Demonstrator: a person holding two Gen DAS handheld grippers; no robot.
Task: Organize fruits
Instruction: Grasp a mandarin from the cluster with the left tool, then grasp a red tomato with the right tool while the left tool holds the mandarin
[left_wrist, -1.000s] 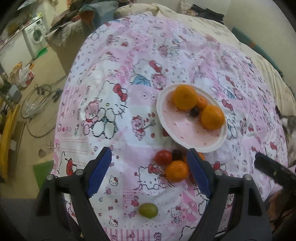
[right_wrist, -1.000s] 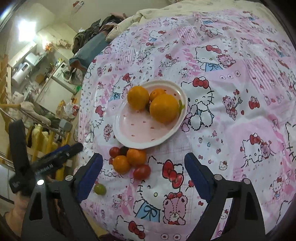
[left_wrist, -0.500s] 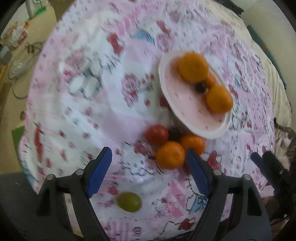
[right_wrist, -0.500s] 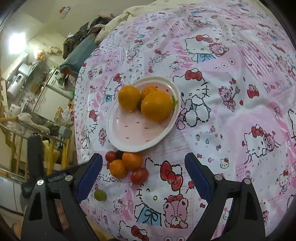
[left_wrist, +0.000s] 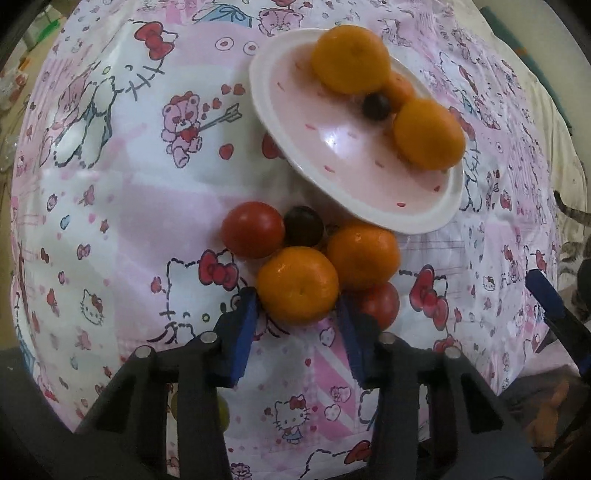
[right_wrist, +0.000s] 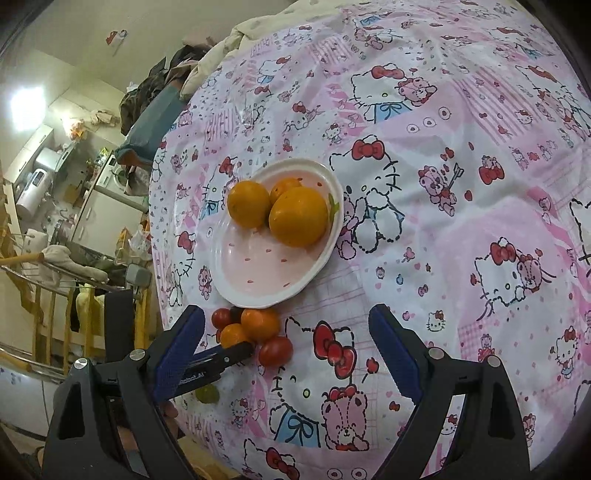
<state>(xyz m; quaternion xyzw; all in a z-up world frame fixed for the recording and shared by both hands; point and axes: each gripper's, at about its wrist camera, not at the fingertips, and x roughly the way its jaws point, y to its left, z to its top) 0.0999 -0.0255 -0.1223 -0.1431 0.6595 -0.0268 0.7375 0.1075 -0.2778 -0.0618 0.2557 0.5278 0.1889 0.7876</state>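
Now, going left to right, the left gripper (left_wrist: 297, 306) has its blue pads closed against the nearest tangerine (left_wrist: 297, 285), just short of the plate (left_wrist: 354, 206) ahead, while the right gripper (right_wrist: 286, 354) hangs wide apart, farther off.

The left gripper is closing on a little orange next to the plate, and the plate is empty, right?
Not quite. The plate is not empty: the left wrist view shows oranges and a dark grape on it. The rest holds: the left gripper has its fingers on either side of a little orange lying beside the plate.
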